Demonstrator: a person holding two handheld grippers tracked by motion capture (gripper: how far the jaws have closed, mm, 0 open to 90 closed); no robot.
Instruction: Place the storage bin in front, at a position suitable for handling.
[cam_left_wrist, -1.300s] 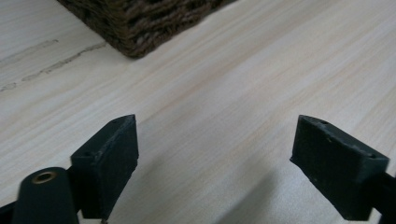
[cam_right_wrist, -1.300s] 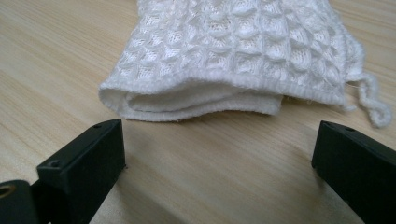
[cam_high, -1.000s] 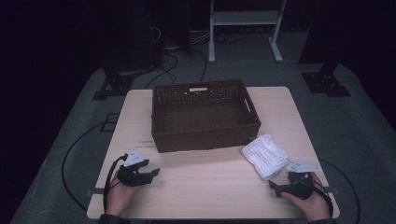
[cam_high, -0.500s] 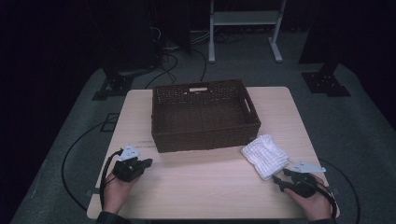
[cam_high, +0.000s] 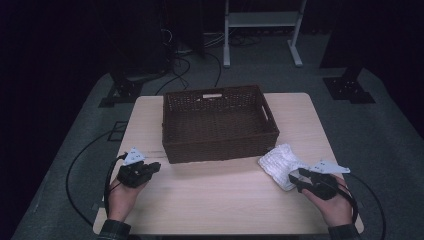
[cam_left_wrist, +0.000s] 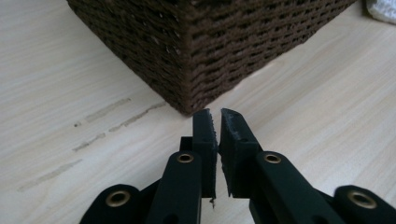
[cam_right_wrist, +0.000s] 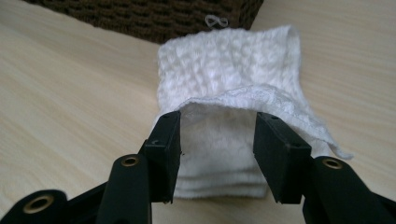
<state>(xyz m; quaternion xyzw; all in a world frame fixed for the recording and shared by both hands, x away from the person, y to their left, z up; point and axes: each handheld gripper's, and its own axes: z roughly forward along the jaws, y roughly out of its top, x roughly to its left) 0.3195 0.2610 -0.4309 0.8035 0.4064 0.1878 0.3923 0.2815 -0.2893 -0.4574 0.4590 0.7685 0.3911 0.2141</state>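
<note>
White knitted cloth (cam_right_wrist: 229, 79), folded, lies on the worktop (cam_high: 210, 200) just off the basket's (cam_high: 220, 125) near right corner. The right tongs (cam_right_wrist: 217, 140) stand half-spread over its near edge and have just been closing, pads not yet pressing; this looks like the start of a pick-up, so the next move calls for closing on the folds. The left tongs (cam_left_wrist: 217, 128) are clenched on nothing beside the basket's other corner. Nothing blocks the way.
</note>
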